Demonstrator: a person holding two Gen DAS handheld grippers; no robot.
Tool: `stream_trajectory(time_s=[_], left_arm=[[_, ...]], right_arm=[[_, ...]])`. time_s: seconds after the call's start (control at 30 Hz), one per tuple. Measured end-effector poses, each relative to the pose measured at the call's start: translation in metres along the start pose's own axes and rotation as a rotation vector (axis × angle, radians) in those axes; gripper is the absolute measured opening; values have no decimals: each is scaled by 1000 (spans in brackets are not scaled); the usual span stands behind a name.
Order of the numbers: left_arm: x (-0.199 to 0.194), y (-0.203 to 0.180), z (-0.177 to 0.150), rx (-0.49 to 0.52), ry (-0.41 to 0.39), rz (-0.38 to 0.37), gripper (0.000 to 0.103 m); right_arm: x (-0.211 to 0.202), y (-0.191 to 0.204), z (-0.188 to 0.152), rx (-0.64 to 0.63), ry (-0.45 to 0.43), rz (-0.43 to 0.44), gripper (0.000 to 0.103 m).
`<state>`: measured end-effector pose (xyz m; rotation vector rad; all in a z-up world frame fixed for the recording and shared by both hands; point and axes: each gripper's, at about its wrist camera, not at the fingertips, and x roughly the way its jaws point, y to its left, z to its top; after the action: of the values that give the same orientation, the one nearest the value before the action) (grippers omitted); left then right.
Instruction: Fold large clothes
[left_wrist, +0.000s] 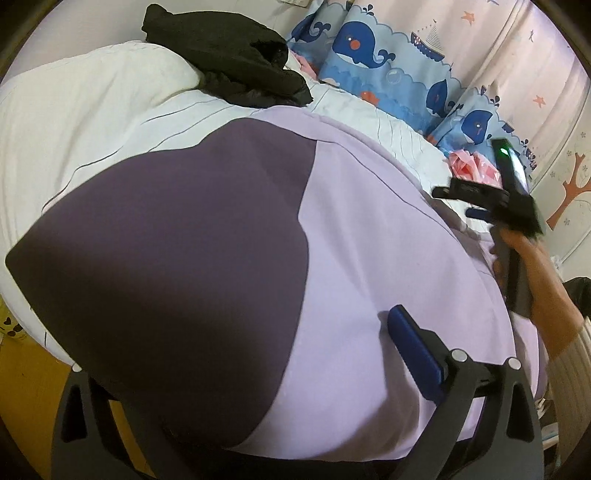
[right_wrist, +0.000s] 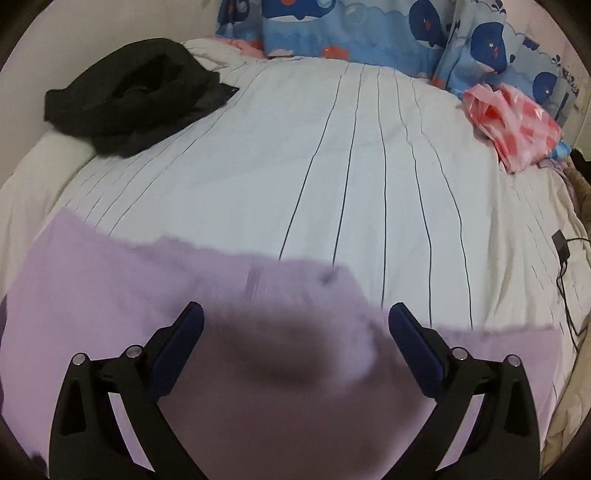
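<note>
A large lilac garment (left_wrist: 369, 258) with a dark purple panel (left_wrist: 177, 258) lies spread on the white striped bed (left_wrist: 92, 122). My left gripper (left_wrist: 258, 369) is wide open low over its near edge; only its right finger (left_wrist: 413, 354) shows, the cloth hides the left one. My right gripper shows in the left wrist view (left_wrist: 476, 203), held above the garment's right side. In the right wrist view the right gripper (right_wrist: 295, 332) is open above the blurred lilac garment (right_wrist: 110, 295), its fingers (right_wrist: 184, 332) apart with no cloth between them.
A black garment (left_wrist: 229, 59) (right_wrist: 129, 96) lies crumpled at the bed's far left. Whale-print pillows (right_wrist: 369, 29) line the head end, with a pink plastic bag (right_wrist: 513, 125) beside them. A black charger and cable (right_wrist: 561, 251) lie at the right edge. Yellow floor (left_wrist: 22, 369) shows at the left.
</note>
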<state>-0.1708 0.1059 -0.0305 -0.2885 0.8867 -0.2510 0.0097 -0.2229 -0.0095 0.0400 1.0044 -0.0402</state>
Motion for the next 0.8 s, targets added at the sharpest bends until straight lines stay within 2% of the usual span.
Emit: stream_trajectory(time_s=[0.07,0.17,0.27,0.33,0.43,0.5,0.57,0.63,0.67,0.73,0.8], left_arm=[[-1,0,-1,1,-4,0,95],[-5,-5,-3,31,-24,7,96],[-1,-4,-2,23,-4,9,96],[-1,0,-1,10,-1,-1,96],[-2,-1,-2,10,-4,-1,96],[-2,-1,-2,7,-4,-3,96],[-2,-1,-1,7,-4,-2,96],[-2,-3,-1,15,-8,-2,96],[-3,-5,-2,24,-12,1,96],[-4,-9,-2,44,-19,16,96],[-3,-5,-1,25,-8,11,96]], right_arm=[[39,4,-6,-8,92,2,97],[43,5,-2,-13,82,-11,97],[21,-1,-1,9,102,25,97],[-9,-1,-7,-11,56,57,97],[-66,6,-38,-76,-26,90,97],[-88,11,-68,-116,-50,70,97],[-79,13,-97,-151,-10,30,97],[-62,11,-117,-144,1,57,97],[-60,7,-119,-129,-13,76,97],[-61,3,-112,-108,17,79,97],[-76,4,-110,-92,8,88,97]])
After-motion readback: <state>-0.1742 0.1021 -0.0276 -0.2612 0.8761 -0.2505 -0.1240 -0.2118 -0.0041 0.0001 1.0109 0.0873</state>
